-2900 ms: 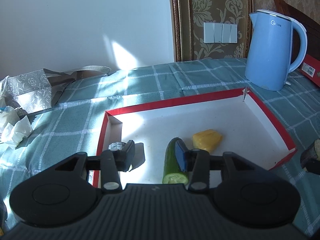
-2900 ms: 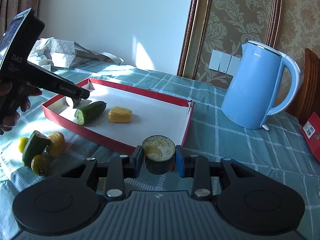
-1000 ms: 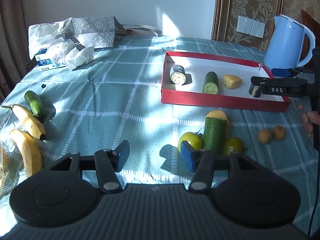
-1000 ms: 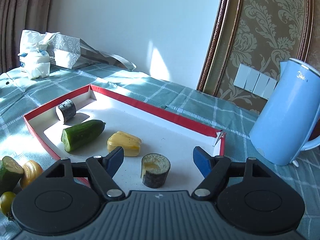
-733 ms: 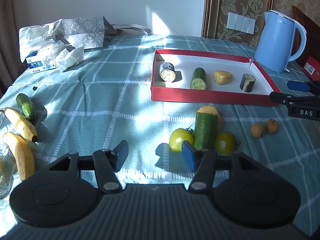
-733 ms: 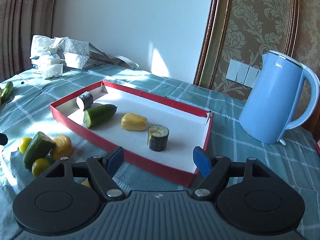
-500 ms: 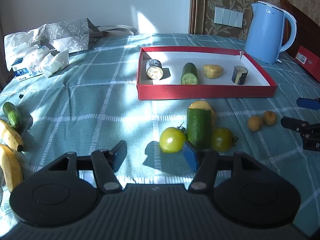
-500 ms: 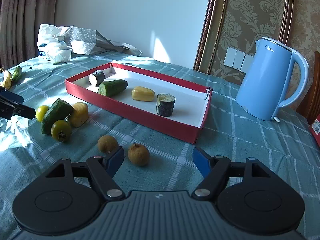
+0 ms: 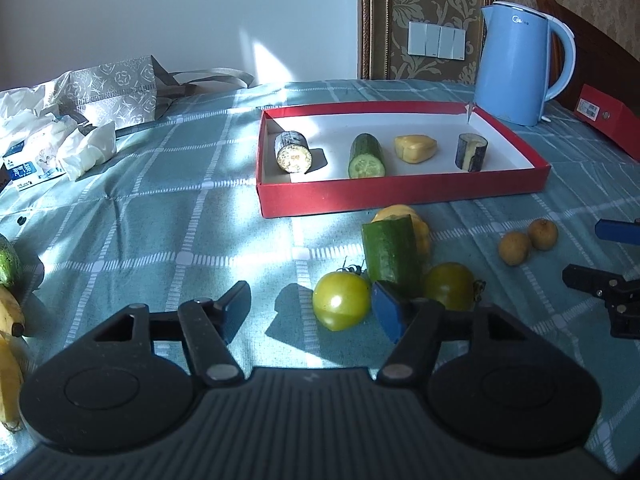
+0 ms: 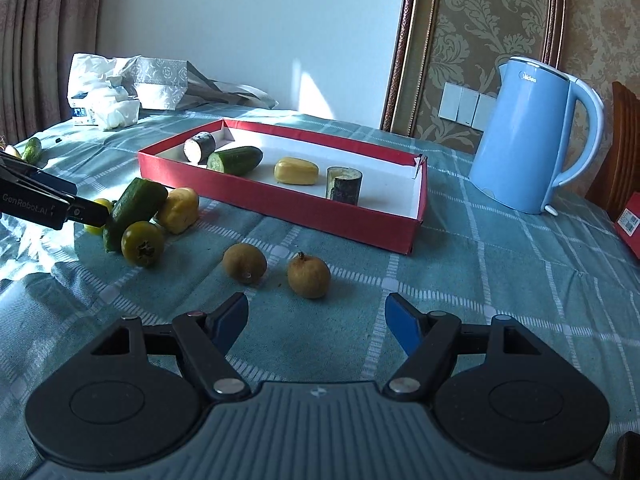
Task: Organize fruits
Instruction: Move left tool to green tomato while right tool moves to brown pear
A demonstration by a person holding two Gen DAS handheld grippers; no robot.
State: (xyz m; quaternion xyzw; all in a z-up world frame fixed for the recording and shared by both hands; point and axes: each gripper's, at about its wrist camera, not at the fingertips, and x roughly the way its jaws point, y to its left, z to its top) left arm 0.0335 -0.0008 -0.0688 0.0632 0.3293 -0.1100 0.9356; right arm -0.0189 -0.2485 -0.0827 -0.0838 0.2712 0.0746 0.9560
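Left gripper (image 9: 312, 310) has just been opening, empty, seemingly above green tomato (image 9: 341, 300); right gripper (image 10: 316, 318) spread, empty.

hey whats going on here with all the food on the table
A person is sorting produce into a red tray with a handheld gripper in each hand. Four pieces lie inside: two eggplant chunks, a cucumber half and a yellow piece. The left gripper, jaws just opening and empty, faces a green tomato in the pile outside. The right gripper, open and empty, faces two small brown fruits.
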